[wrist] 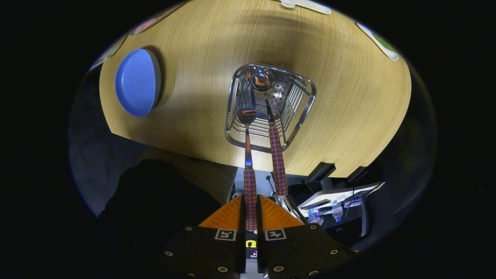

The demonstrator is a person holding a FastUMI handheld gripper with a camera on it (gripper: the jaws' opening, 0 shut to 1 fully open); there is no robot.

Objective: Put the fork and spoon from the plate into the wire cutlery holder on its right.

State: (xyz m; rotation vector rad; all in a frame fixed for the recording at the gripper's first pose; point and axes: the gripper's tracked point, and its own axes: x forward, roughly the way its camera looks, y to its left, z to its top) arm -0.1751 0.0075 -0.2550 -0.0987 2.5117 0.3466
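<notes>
A round, light wood-grain table [348, 116] is carrying everything here. A round blue plate [135, 82] with a pale rim is sitting near the table's far left edge, well apart from the holder. The square chrome wire cutlery holder [306, 112], with a perforated metal base, is standing close to the table's near edge, just ahead of the fingers.

A spoon with a red-and-white checked handle [277, 155] is leaning inside the holder, its shiny bowl resting down at the perforated base and its handle sticking up over the holder's near rim. Just beside it, a metal fork with a matching checked handle [250, 193] is pointing its tines down into the holder's opening; whether the tines are touching the base cannot be told.

The gripper [250, 211] is clamping the fork, both fingers pressing against the checked handle from either side, with the handle running straight out between them toward the holder.
</notes>
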